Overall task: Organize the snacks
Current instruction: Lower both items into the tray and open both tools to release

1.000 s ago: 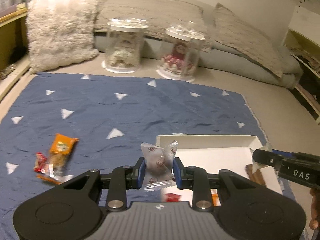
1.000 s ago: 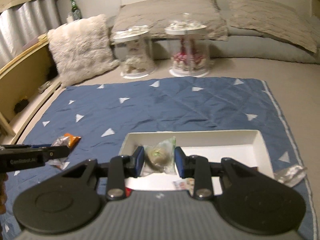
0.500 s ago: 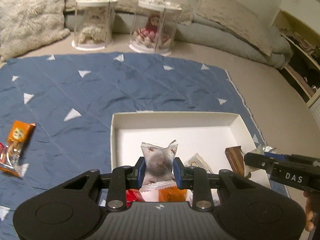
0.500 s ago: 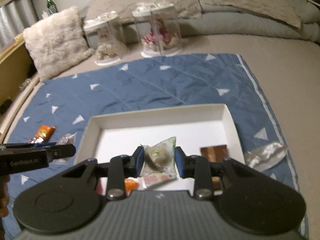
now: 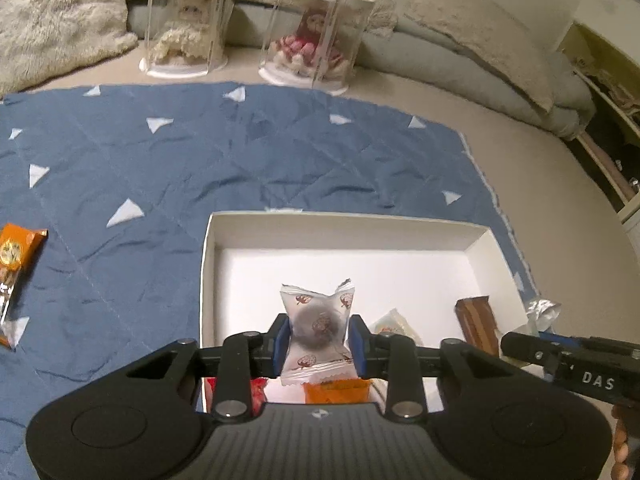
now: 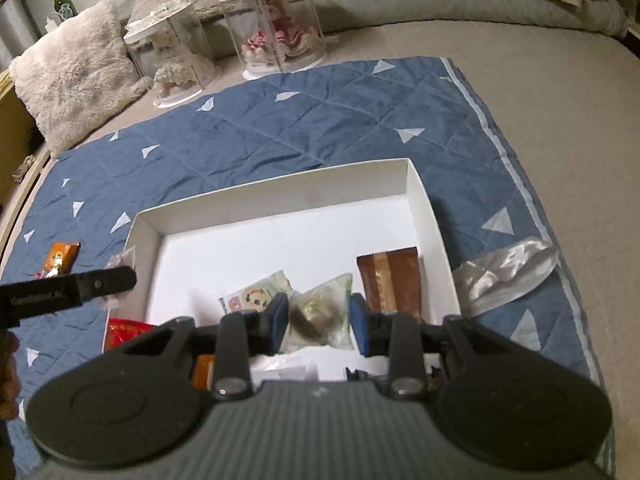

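My left gripper (image 5: 319, 340) is shut on a clear wrapped round pastry (image 5: 318, 330) and holds it over the near part of the white box (image 5: 348, 222). My right gripper (image 6: 319, 322) has its jaws a little apart around a greenish wrapped snack (image 6: 322, 314), which hangs or rests low over the same white box (image 6: 280, 192). In the box lie a brown bar (image 6: 390, 280), a cream packet (image 6: 256, 292), and red and orange packets at the near edge. An orange packet (image 5: 14, 256) lies on the blue quilt to the left.
The box sits on a blue quilt (image 5: 200, 152) with white triangles. A crumpled silver wrapper (image 6: 508, 268) lies right of the box. Two clear doll cases (image 5: 188, 20) (image 5: 316, 36) and pillows stand at the back. A shelf edge is at far right.
Both grippers have moved forward and down over the box with their snacks. The right jaws have spread slightly and the green snack sits lower between them.
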`<state>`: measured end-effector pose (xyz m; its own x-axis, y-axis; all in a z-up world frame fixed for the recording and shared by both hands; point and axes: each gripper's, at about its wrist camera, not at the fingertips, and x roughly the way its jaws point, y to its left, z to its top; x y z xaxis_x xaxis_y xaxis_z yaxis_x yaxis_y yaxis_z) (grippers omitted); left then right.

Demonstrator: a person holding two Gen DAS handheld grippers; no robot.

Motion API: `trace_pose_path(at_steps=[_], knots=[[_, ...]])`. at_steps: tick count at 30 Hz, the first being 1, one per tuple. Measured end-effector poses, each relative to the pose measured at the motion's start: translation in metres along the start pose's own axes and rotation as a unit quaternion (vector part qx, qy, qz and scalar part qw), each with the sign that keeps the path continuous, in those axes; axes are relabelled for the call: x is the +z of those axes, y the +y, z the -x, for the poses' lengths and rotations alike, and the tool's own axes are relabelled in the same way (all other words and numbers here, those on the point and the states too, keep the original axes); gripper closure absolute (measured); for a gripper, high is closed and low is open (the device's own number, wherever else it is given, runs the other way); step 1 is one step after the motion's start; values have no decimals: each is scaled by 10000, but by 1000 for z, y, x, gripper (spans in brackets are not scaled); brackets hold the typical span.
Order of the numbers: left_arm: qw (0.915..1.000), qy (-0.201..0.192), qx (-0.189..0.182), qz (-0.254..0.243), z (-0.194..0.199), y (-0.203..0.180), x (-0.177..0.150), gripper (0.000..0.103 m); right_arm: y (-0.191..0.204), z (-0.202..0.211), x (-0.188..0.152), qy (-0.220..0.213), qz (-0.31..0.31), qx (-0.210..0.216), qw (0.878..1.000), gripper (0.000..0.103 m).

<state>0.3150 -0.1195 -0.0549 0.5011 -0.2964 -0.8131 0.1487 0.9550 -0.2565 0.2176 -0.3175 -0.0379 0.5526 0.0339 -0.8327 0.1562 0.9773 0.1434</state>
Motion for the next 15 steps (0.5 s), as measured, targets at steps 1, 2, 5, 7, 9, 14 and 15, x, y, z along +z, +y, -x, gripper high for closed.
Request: trace_pose_path(at_steps=[1, 2, 5, 7, 9, 14, 15], knots=[[10000, 23, 9, -9, -1, 0, 0, 56, 1, 0, 0, 6, 11, 17, 10000, 64], [10000, 37, 26, -33, -2, 0, -1, 53, 2, -1, 0, 16, 28, 31, 10000, 64], [9999, 50, 96, -120, -1, 0, -1, 48, 5, -2, 0, 44, 92, 28, 9999, 63], [9999, 78, 114, -101, -2, 1, -2, 47, 6, -4, 0, 48, 99, 64, 9999, 61], [9998, 136, 142, -105, -3, 1, -2, 47, 5, -7, 0, 86, 69, 94, 9999, 61], [9993, 264, 201, -175, -6, 1, -5, 42, 5, -14, -2, 217, 122, -109, 9996, 61], [9992, 278, 206, -188, -6, 1, -5, 38, 5, -15, -2, 239, 129, -114, 9996, 59]])
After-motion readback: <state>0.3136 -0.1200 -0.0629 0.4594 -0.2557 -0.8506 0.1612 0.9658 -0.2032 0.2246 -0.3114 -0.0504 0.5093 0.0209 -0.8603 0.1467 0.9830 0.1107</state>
